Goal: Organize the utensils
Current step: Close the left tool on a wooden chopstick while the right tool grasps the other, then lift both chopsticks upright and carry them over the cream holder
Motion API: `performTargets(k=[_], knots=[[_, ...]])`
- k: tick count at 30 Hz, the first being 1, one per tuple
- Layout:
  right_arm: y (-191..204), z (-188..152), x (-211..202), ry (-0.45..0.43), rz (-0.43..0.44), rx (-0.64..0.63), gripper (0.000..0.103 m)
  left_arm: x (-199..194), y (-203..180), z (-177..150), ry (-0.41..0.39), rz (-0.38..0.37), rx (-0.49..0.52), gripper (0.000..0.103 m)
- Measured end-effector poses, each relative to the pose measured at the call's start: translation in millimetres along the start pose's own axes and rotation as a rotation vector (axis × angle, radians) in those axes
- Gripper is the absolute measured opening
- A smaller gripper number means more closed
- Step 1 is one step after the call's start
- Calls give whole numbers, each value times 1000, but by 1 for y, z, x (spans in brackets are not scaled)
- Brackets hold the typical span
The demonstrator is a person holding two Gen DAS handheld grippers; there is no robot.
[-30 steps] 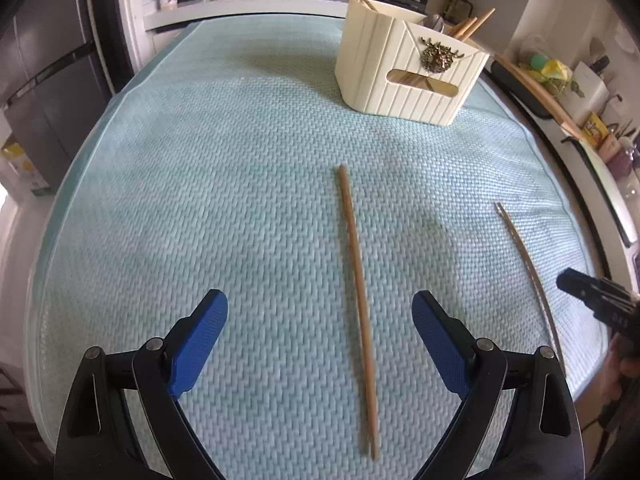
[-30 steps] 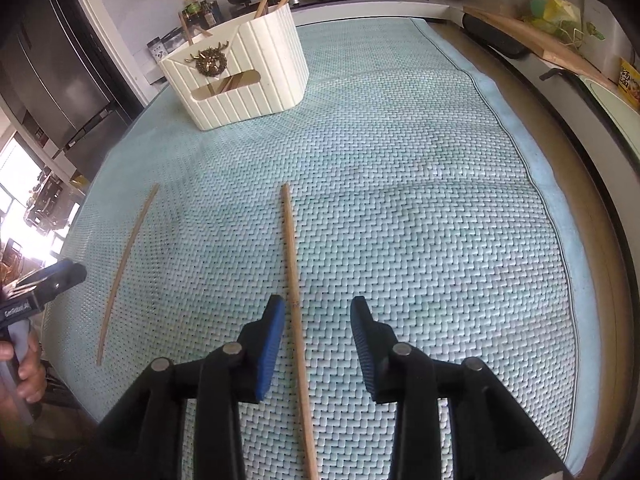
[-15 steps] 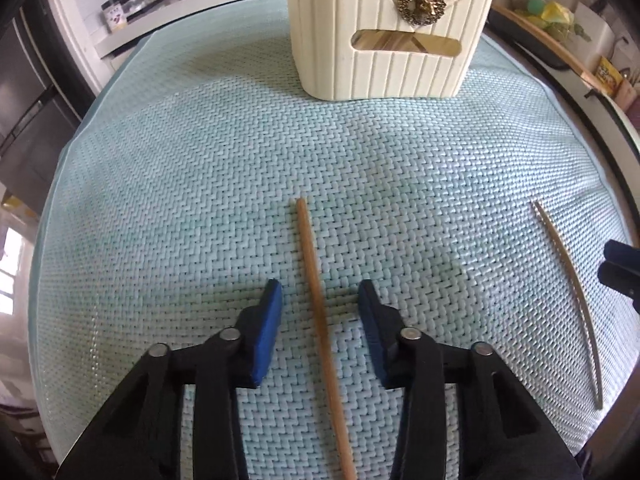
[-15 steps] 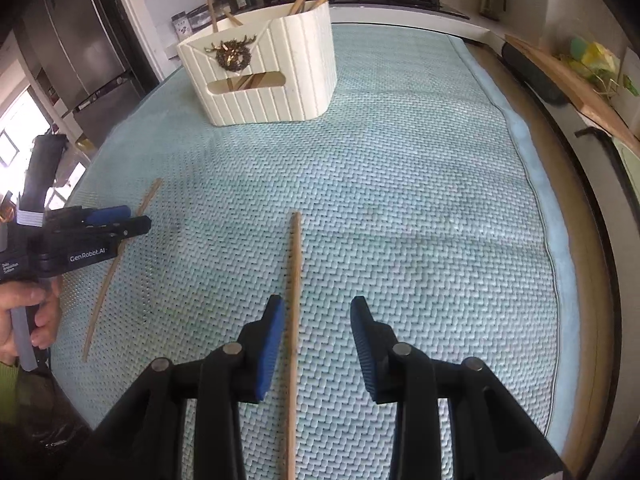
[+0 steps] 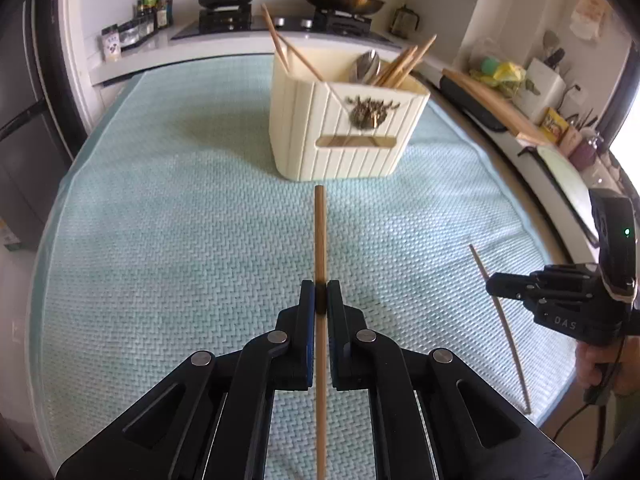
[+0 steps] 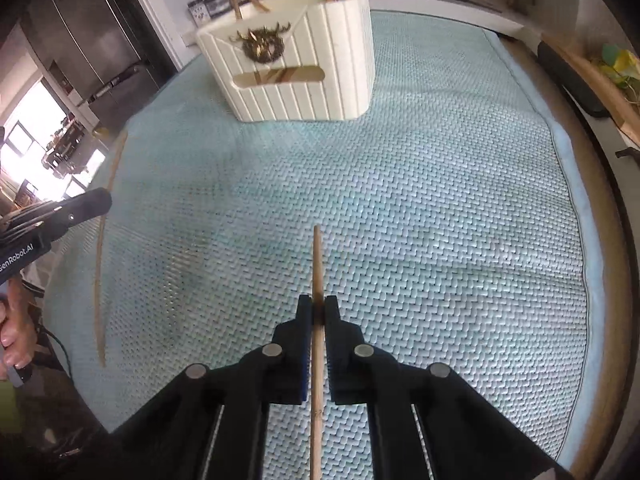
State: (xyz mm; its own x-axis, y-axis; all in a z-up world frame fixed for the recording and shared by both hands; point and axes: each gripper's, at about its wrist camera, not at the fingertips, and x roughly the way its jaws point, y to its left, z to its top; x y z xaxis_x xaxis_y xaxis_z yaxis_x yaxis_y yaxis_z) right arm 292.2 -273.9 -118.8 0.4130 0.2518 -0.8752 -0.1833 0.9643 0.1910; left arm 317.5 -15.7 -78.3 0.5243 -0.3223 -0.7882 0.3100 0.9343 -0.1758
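Wooden chopsticks are being pinched — one [image 5: 320,236] in my left hand-held gripper [image 5: 320,300], another [image 6: 317,264] in my right [image 6: 318,314] — tips aiming toward the cream holder [image 5: 340,136].

black linkage arms with silver rivets, blue-lined jaws, white "genrobot.ai" lettering [image 6: 18,257], a green indicator light [image 5: 627,232].

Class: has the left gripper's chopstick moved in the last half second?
Yes. The chopstick, now clamped in the left gripper, points with its tip far nearer the cream holder base than before.
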Motion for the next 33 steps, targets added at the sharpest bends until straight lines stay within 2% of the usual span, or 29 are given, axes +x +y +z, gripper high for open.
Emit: performTargets(k=[6,9,14,17,25,33], knots=[[13,-2,-82,-238,34,5,6,-65,-1,13,-136,-47,-26,4],[14,5,-111,-331,44,5,6,-84,1,28,-186,-61,-24,4],[30,20,-143,-470,12,-28,6,-103,2,48,-236,-60,-13,4],[37,32,-156,-522,6,-37,5,-110,-1,64,-254,-61,-3,4],[44,93,-182,-611,-16,-79,5,-127,-5,124,-305,-82,6,4],[53,151,-197,-659,8,-101,1,-116,-1,195,-340,-86,-4,4]])
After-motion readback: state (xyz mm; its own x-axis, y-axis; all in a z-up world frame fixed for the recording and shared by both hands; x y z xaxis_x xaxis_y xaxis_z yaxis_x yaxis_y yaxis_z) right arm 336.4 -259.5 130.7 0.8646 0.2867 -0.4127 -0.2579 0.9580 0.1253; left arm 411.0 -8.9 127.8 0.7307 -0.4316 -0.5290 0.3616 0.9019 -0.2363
